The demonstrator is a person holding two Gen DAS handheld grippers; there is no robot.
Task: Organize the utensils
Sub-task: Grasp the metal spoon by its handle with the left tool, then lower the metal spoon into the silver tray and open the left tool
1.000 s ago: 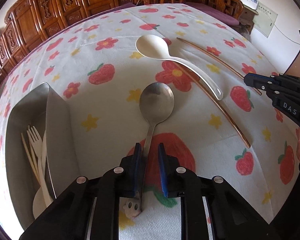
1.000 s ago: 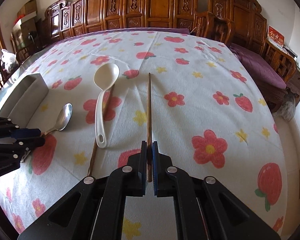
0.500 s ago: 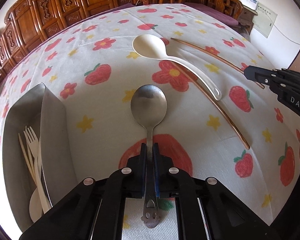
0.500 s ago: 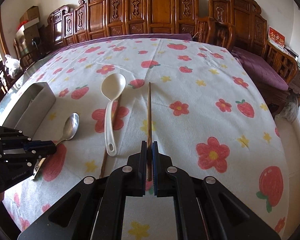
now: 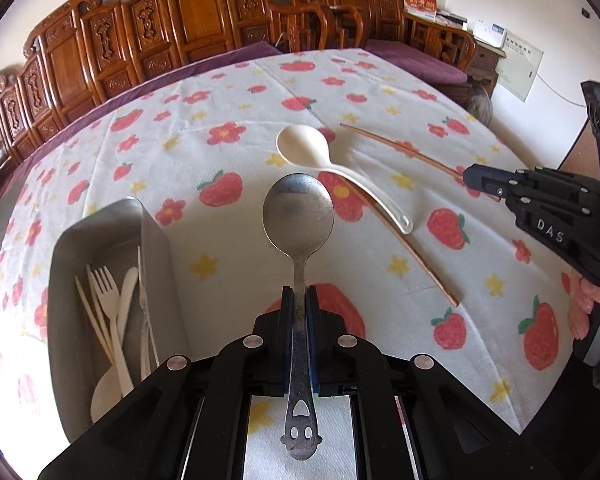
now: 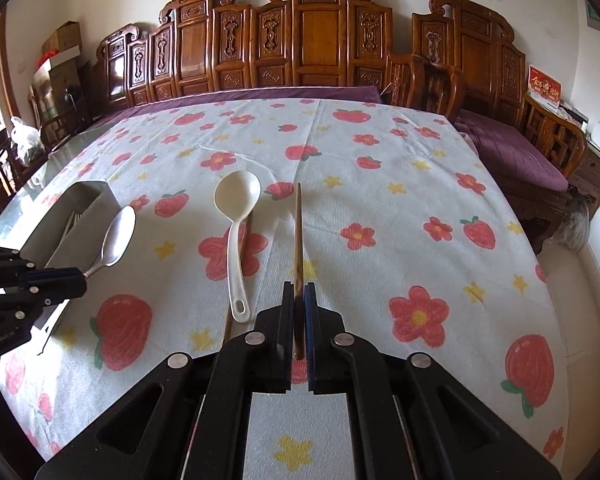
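My left gripper [image 5: 299,294] is shut on the handle of a metal spoon [image 5: 298,216], which is lifted off the tablecloth with its bowl pointing away; the same spoon [image 6: 116,236] shows at the left of the right wrist view. My right gripper [image 6: 299,292] is shut on a brown wooden chopstick [image 6: 297,236], raised and pointing forward. A second chopstick [image 5: 412,248] lies on the cloth, partly under a white plastic ladle spoon [image 5: 312,152]. The grey utensil box [image 5: 112,232] at the left holds a white fork [image 5: 108,288] and other white cutlery.
The table wears a white cloth [image 6: 380,184] with red strawberries and flowers. Carved wooden chairs [image 6: 324,40] and a purple-cushioned bench [image 6: 512,152] line the far and right sides. A person's hand [image 5: 580,312] holds the right gripper's handle.
The left jaws closed on the metal spoon's handle and lifted it off the cloth. The right gripper rose a little with its chopstick.
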